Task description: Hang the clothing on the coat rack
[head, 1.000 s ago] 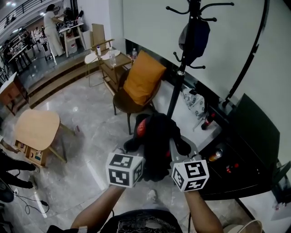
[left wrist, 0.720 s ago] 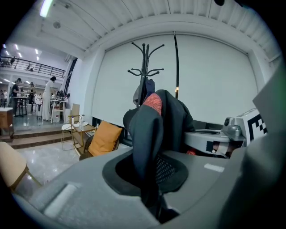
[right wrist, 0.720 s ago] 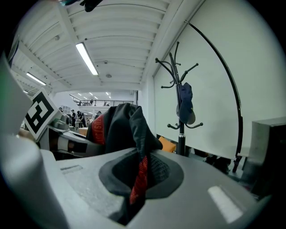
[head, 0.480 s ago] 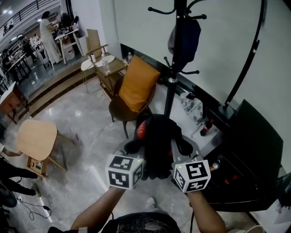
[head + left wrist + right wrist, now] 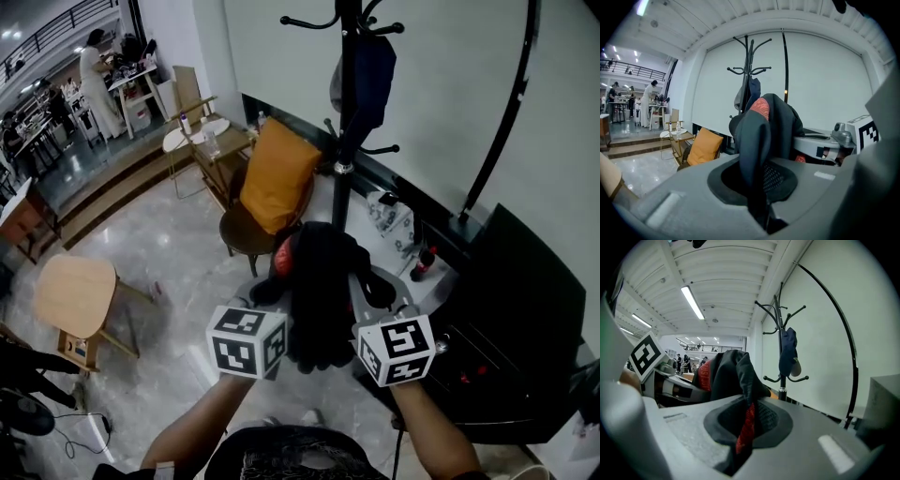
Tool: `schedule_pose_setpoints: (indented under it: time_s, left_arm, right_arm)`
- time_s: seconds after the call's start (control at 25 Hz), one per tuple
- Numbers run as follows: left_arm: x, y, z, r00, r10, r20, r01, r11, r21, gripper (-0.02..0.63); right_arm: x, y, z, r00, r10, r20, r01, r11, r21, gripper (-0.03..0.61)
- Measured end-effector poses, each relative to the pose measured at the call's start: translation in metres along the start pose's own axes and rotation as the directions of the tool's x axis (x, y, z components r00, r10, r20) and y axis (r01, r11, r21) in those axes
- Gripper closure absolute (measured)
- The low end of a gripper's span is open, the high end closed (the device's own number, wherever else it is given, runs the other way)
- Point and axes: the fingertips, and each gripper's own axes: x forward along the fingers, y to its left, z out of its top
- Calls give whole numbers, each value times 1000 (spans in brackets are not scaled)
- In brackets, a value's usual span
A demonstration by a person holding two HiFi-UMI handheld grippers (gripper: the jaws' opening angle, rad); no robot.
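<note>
**A:** What did the left gripper view show?

**B:** The left gripper [image 5: 759, 187] had its jaws pinching a fold of the garment [image 5: 764, 126]. It was soft black cloth, rising from the dark oval pads in a rounded hump, with a patch of red weave at the top. Behind it stood the rack [image 5: 749, 61], a thin black pole with curved hooks, against a plain pale wall. Low on the left was a plump orange cushion [image 5: 701, 147] on a chair.

**A:** And the right gripper view?

**B:** The right gripper [image 5: 745, 425] had its jaws pressed on another part of the same cloth. A red strip ran down into the slit between the pads, with black folds piled above it. The rack stood beyond, to the right. A limp blue item [image 5: 788, 352] with a pale underside hung from one of its hooks. A slim black rod [image 5: 844, 333] arched beside it.

**A:** Where was the garment in the head view?

**B:** It was bunched in the air between the two grippers, a crumpled black mass with red showing at its upper left. It hung in front of the foot of the rack's pole and below the hooks. I could not tell whether it touched the pole. Each gripper carried its white cube with square black markers, nearer the person than the cloth. Below lay a glossy, veined stone floor [image 5: 178, 272]. The cushion leaned on a round brown chair [image 5: 246, 231] just left of the pole.
</note>
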Motion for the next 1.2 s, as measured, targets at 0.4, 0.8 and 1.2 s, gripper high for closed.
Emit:
schedule_pose_setpoints:
  time_s: [0.4,0.8,1.2]
  left_arm:
    - [29,28,9,1000,-7,3,7,1000,3,580]
    - [70,71,25,997,-74,24,74,997,18,580]
    - [115,109,56,988,-151,41,149,988,48,580]
  right_arm:
    - [28,-2,-5,999,26,-22,-28,997,-78,557]
    - [79,-10,-6,997,-75,-26,73,993,-92,557]
    - [133,-28,11,984,-175,-25,171,980,-98,557]
